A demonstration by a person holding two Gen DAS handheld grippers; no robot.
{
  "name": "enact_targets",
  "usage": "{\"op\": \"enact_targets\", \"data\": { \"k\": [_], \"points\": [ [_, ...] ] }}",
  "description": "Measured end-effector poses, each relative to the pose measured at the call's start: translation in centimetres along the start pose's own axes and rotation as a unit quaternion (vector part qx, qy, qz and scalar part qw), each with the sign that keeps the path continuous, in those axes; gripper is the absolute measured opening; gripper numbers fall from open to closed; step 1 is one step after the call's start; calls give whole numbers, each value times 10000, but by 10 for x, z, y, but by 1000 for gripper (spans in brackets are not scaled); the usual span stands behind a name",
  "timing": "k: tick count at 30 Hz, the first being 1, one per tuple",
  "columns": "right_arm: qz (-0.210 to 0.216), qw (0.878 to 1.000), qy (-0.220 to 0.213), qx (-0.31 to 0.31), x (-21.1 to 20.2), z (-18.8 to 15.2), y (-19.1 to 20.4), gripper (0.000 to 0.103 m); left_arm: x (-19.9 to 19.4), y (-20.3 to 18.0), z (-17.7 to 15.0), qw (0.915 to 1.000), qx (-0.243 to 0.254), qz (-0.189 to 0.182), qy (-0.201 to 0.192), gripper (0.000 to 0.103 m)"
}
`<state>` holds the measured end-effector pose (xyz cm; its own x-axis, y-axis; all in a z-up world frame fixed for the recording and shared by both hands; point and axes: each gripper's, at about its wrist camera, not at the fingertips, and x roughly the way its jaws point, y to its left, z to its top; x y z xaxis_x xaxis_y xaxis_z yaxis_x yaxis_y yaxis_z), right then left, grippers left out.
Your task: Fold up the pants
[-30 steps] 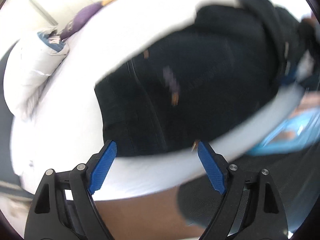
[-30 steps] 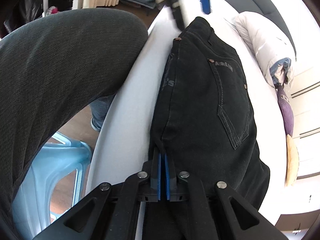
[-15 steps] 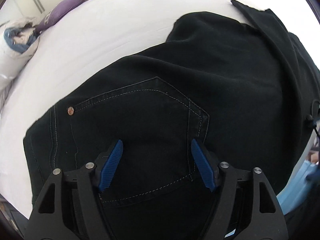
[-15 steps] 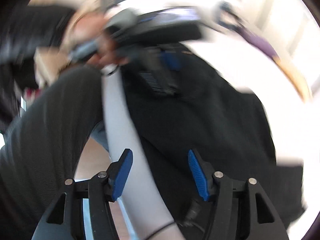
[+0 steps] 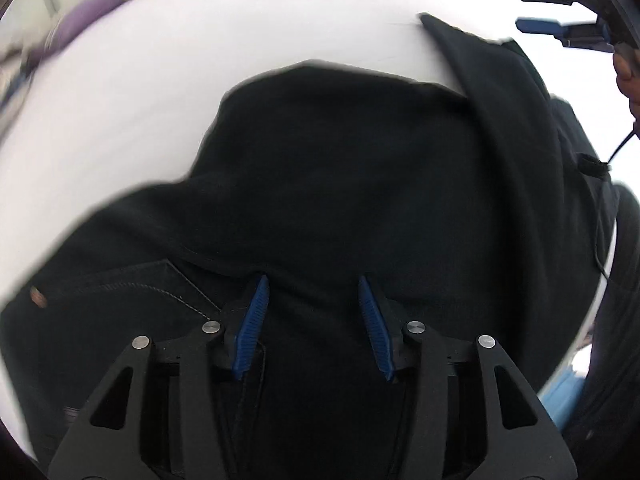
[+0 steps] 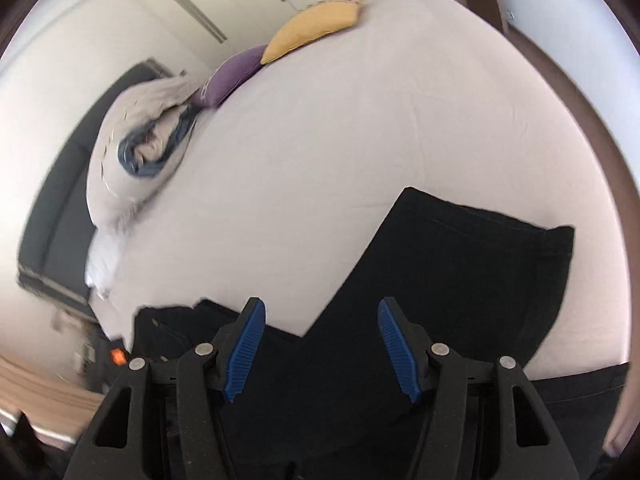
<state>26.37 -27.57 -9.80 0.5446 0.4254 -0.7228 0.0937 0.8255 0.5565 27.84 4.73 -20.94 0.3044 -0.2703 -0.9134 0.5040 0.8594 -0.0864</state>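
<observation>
Black pants [image 5: 360, 168] lie on the white bed sheet [image 5: 160, 80], a back pocket [image 5: 132, 292] at lower left and a leg folded across the top. My left gripper [image 5: 311, 282] points steeply down at the cloth just past the pocket. Its jaws are closing, with a low ridge of fabric between the blue pads, which show no pressing. My right gripper [image 6: 321, 308] hovers open over the pants' leg part [image 6: 460, 264] with nothing between its fingers. It also shows open at the upper right as the right gripper [image 5: 534, 8], held in a hand [image 5: 628, 76].
At the head of the bed [image 6: 360, 120] lie a yellow pillow [image 6: 320, 24], a purple pillow [image 6: 232, 76] and a bunched white duvet [image 6: 132, 152]. A dark headboard [image 6: 60, 184] stands at left. A blue stool [image 5: 564, 396] and the person's dark-trousered leg [image 5: 624, 312] border the bed's near side.
My right gripper let go of the pants' edge, opened, rolled over and swung up toward the leg end. My left gripper slid from the bed's edge over the pocket, and its jaws narrowed.
</observation>
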Motion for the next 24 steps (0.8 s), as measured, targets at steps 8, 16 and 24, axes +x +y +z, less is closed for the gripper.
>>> {"op": "enact_targets", "data": {
  "k": [8,16,24],
  "points": [
    [-44,9913,284,1286,67,38,-30,62,-1,32,-11,9907,-772,-1108,-141,44],
    [-1643,9768,631,1216,100,50,-26,67,-3,50,-23,9808,-1130,-1520,-464,30],
    [-2699,9550,1146,447,146,63,1,65,-2,45,-33,9826,-1096,-1347,-662,30]
  ]
}}
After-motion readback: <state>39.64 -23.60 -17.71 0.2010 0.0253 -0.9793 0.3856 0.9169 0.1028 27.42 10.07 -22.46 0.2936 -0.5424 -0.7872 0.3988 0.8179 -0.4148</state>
